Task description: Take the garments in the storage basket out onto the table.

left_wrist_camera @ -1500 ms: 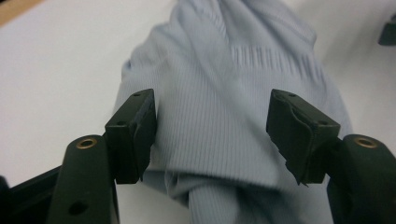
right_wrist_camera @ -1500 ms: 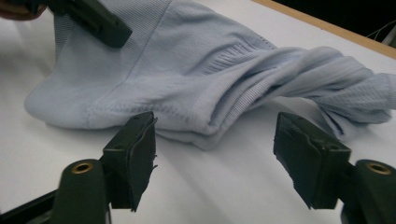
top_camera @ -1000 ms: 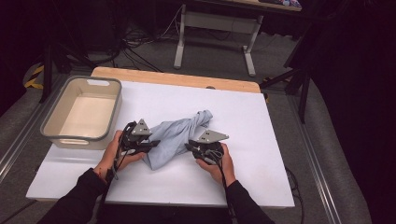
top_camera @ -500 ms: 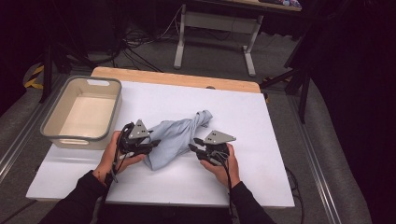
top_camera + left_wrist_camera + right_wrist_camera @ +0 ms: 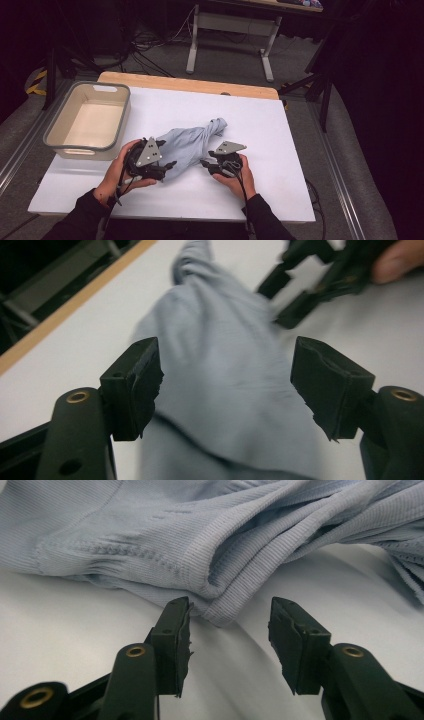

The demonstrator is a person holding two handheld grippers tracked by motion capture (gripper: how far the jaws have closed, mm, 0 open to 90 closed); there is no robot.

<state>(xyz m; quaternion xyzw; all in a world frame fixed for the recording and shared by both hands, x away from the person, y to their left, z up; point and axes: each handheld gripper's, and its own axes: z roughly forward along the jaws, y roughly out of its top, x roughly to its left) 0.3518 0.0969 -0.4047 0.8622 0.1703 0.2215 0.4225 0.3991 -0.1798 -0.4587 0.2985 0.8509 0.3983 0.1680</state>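
Observation:
A crumpled light blue cloth [image 5: 192,142] lies on the white table [image 5: 280,125], its twisted end pointing to the far right. My left gripper [image 5: 170,167] is at the cloth's near left end. Its jaws have just been opening and stand wide, with the cloth [image 5: 225,340] lying between and beyond the pads [image 5: 135,385] without being pinched. My right gripper [image 5: 205,165] is at the cloth's near right side. Its jaws have also just been opening and frame a folded hem [image 5: 220,605] just past the tips. The right gripper [image 5: 310,280] also appears in the left gripper view.
A grey-rimmed beige bin [image 5: 55,135] stands empty on the table's left side. A wooden strip [image 5: 190,85] runs along the far edge. Beyond it, a desk frame [image 5: 230,30] and cables lie on the dark floor.
Both grippers have opened their jaws and released the cloth. The left hand has drawn back a little toward the near edge. The right hand has barely shifted.

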